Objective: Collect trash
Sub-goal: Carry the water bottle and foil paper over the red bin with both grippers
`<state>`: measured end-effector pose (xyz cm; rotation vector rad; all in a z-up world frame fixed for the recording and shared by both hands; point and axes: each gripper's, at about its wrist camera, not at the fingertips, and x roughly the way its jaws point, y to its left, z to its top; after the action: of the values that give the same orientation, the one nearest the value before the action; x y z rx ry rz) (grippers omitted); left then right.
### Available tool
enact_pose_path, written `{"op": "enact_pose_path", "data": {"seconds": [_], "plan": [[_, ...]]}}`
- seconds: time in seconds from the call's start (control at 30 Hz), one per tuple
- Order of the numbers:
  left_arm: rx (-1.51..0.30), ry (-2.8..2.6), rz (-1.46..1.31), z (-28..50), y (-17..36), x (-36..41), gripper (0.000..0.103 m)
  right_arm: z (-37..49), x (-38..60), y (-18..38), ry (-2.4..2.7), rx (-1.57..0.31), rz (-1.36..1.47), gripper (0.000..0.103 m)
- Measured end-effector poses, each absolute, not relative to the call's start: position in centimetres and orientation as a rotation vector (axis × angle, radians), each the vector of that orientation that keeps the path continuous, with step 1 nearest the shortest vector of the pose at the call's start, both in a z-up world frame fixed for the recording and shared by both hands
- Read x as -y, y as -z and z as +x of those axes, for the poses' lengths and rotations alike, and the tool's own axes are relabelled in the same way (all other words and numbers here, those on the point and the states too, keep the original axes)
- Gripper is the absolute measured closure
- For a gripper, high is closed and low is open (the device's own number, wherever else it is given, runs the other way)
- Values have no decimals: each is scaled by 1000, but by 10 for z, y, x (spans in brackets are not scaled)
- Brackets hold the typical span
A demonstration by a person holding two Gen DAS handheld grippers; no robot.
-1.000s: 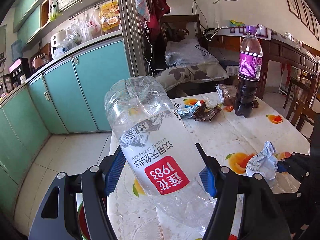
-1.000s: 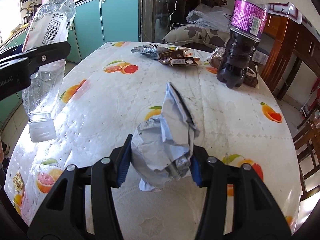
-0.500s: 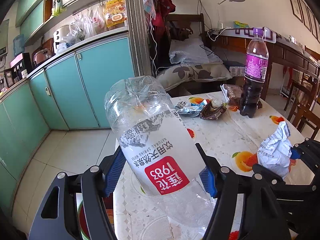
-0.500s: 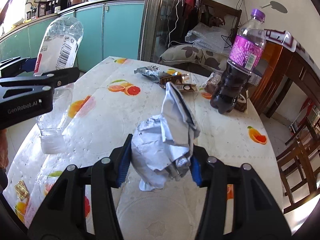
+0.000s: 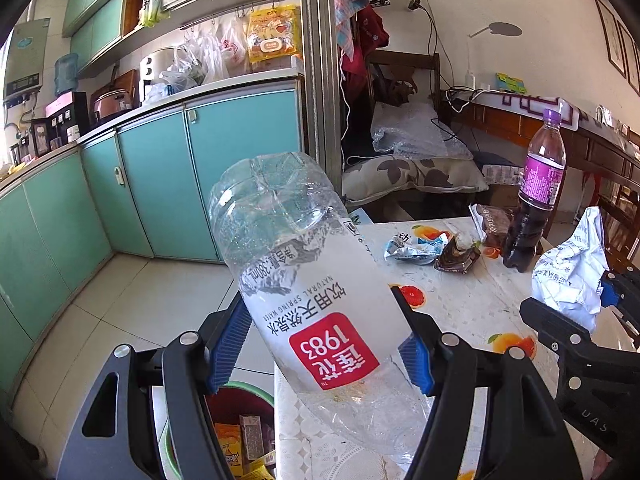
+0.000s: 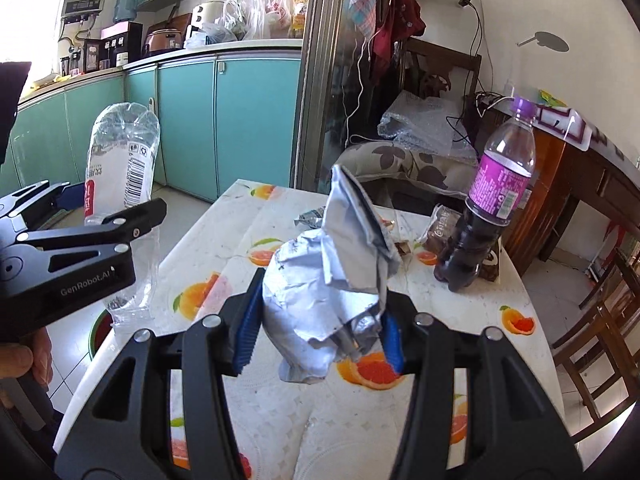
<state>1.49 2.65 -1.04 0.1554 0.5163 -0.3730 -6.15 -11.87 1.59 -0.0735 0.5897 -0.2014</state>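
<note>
My left gripper (image 5: 320,344) is shut on an empty clear water bottle (image 5: 304,276) with a red and white label, held cap end down past the table's left edge. Below it, in the left wrist view, stands a green-rimmed bin (image 5: 244,432) holding packets. My right gripper (image 6: 318,326) is shut on a crumpled silver wrapper (image 6: 332,276), lifted above the table. From the right wrist view the left gripper (image 6: 86,218) and its bottle (image 6: 120,164) show at the left. The silver wrapper (image 5: 568,272) also appears at the right of the left wrist view.
A fruit-print tablecloth covers the table (image 6: 224,248). At its far end lie more wrappers (image 5: 416,246) and a dark packet (image 5: 458,254), beside an upright purple-label bottle of dark drink (image 6: 488,208). Teal cabinets (image 5: 160,184) line the left; wooden chairs (image 6: 600,320) stand right.
Both grippers have risen and shifted left with their loads. The table's left edge and the bin below have come into the left wrist view. Neither grip has altered.
</note>
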Motion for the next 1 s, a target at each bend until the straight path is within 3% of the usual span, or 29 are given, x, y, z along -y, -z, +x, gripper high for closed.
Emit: {"op": "enact_pose_path", "data": {"seconds": [1.0], "plan": [[-576,177,-5,63,18,-141,38,-3,16,-37,-28,-538,-113,54]]}}
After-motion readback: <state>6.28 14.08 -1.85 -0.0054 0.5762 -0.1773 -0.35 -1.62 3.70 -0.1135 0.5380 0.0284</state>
